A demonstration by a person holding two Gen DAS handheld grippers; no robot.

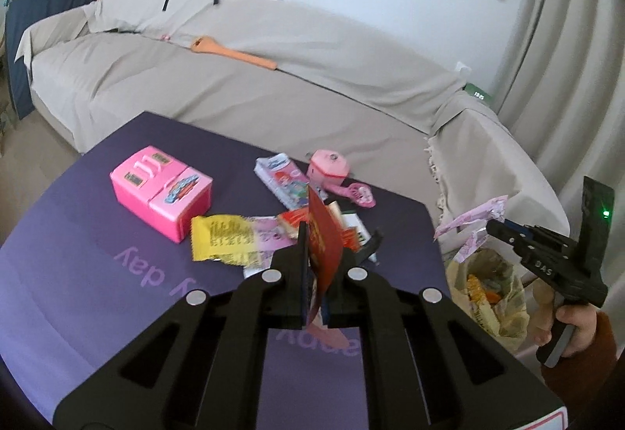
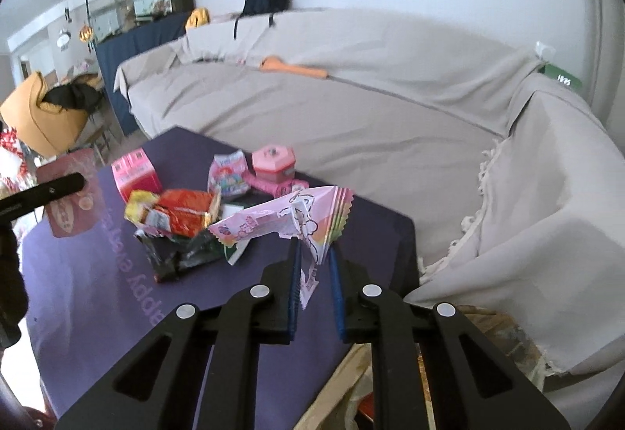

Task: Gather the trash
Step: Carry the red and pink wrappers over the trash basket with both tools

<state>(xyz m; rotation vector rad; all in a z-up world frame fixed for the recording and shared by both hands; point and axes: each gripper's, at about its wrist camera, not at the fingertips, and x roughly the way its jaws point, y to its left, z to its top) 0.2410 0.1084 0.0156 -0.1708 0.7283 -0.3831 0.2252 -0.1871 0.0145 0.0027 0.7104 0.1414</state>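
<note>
The left tongs (image 1: 332, 258) are clenched on a red wrapper (image 1: 324, 234), which stands on edge between the pads, raised clear of the purple table (image 1: 78, 234). The right tongs (image 2: 312, 269) are clamped on a pink wrapper (image 2: 289, 223) printed with cartoon figures; in the left wrist view that same wrapper (image 1: 472, 219) hangs just above an open plastic bag (image 1: 492, 289) that sits beside the table's right edge and already holds other scraps. Both pieces look like thin foil or film: nearly weightless, limp, crinkly and somewhat slick, so they probably flop and twist about the pinch point instead of keeping a shape. A hold on a flat, doubled-over part, well in from the edge, seems safer than a bite on a corner, which could slide out. More litter waits on the table, among it a yellow wrapper (image 1: 222, 238) and an orange packet (image 2: 187, 211), heaped close together near a pink toy box (image 1: 164, 195); I judge these just as light, and best taken by a raised fold that stands off the table surface. The pink wrapper seems near its drop; the red one looks farther from the bag.
</note>
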